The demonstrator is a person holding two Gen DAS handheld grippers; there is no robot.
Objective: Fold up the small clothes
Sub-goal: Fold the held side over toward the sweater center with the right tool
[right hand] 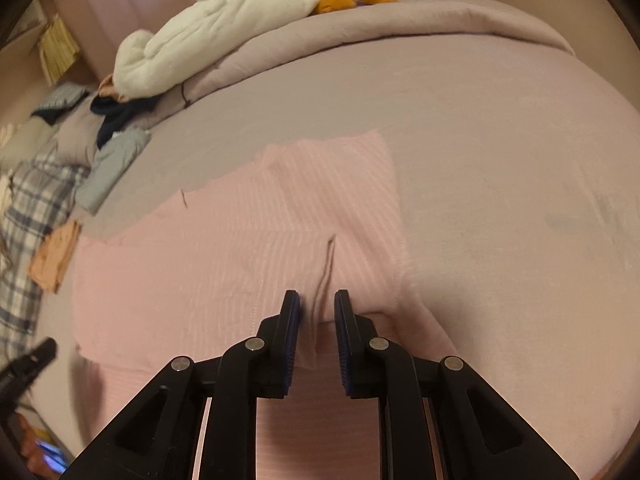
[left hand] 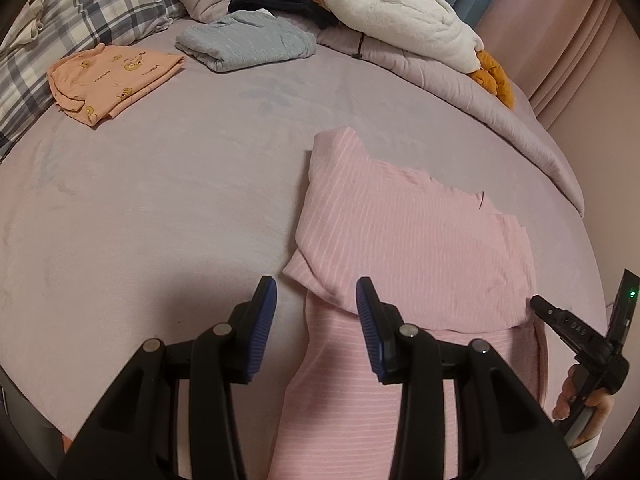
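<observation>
With the pink striped garment [left hand: 408, 248] half-folded on the bed [left hand: 180, 200], the left gripper [left hand: 316, 300], part-open and empty, and the right gripper [right hand: 317, 304], narrowly parted over a crease, should pinch matching edges together.

Left tongs [left hand: 316, 300]: black linkage arms, silver pivot pins, blue ribbed pads. Right tongs [right hand: 317, 304]: same build; green status light, white sleeve cuff [left hand: 586, 450].

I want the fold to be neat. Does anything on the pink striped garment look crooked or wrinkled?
Yes. The pink striped garment has a raised crease running up from the right hand-held gripper, and its folded top edge is stepped, not straight.
</observation>
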